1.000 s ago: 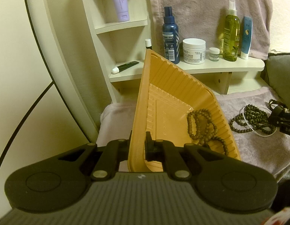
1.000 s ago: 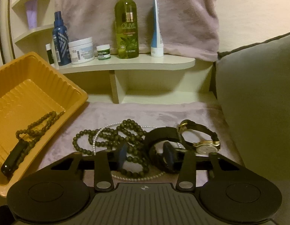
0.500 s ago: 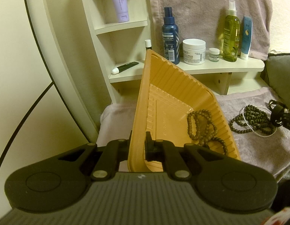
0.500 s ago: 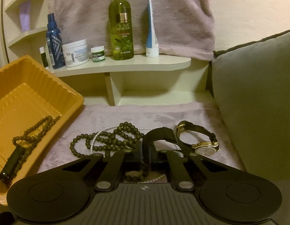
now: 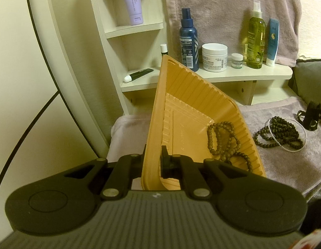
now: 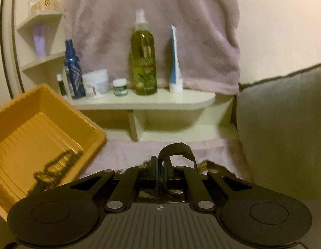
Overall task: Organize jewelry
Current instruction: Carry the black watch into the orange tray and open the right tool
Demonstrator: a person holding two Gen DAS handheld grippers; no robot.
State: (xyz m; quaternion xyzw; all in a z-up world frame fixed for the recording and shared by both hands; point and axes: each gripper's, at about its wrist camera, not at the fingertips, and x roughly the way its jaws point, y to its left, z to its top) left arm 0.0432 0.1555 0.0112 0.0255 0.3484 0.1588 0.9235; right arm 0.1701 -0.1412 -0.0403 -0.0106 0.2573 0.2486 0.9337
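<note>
Two grippers: left gripper (image 5: 153, 162) jaws clamped on the one orange tray's (image 5: 193, 95) rim, one bead strand (image 5: 224, 143) inside; right gripper (image 6: 160, 173) jaws pinch one black band (image 6: 177, 147) above the towel (image 6: 127, 155).

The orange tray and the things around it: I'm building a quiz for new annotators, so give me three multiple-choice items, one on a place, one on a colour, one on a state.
1. Where does the white pearl strand lie?
A. on the mauve cloth beside the tray
B. inside the tray
C. on the shelf

2. What colour is the tall spray bottle in the middle of the shelf?
A. red
B. olive green
C. white

3. What is the left gripper doing?
A. hanging open in the air
B. shut on the rim of the orange tray
C. pinching a bead strand

Key: 1 A, the strand rests on the mauve cloth among dark beads, outside the tray. 2 B, its liquid shows yellow-green. 3 B, its jaws clamp the tray's near wall.
</note>
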